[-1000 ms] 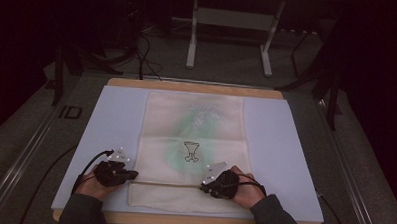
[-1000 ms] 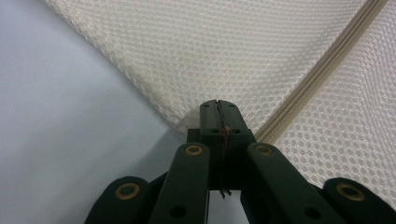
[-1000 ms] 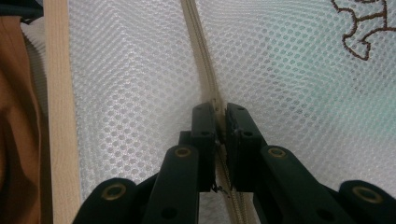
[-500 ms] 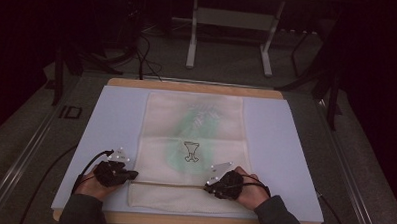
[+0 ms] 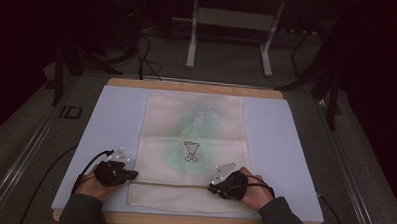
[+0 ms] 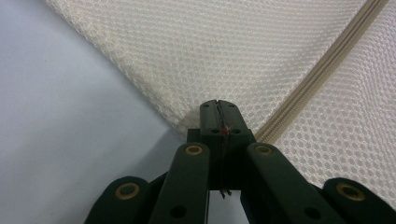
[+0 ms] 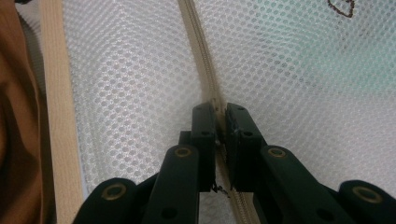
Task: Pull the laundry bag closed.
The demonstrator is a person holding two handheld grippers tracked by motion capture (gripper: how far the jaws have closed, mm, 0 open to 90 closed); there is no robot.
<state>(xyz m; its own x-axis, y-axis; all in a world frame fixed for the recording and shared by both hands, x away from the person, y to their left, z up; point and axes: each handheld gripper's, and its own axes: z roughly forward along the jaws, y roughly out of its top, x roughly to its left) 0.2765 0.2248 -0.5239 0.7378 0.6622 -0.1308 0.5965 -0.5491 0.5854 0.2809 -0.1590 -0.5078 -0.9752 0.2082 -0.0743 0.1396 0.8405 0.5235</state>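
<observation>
The left tongs (image 5: 127,174) are being held closed on the left corner of the mesh bag (image 5: 193,127), right where the zip (image 5: 171,185) ends; in the left gripper view the jaws (image 6: 218,112) are pressed together with the mesh edge pinched between them, and the zip is running away up and to the right of them. The right tongs (image 5: 215,188) are being held closed on the zip further along; in the right gripper view the jaws (image 7: 219,119) are clamped on either side of the zip line, with a small part of the zip caught between them, though whether it is the puller cannot be told. The bag is being kept flat on the pale blue mat (image 5: 111,119) covering the tabletop (image 5: 137,83), stretching away beyond both tongs, with a green patch and a small dark drawing (image 5: 191,152) lying between and just beyond them. A narrow strip of the bag is lying on the near side of the zip, towards the person's hands.
</observation>
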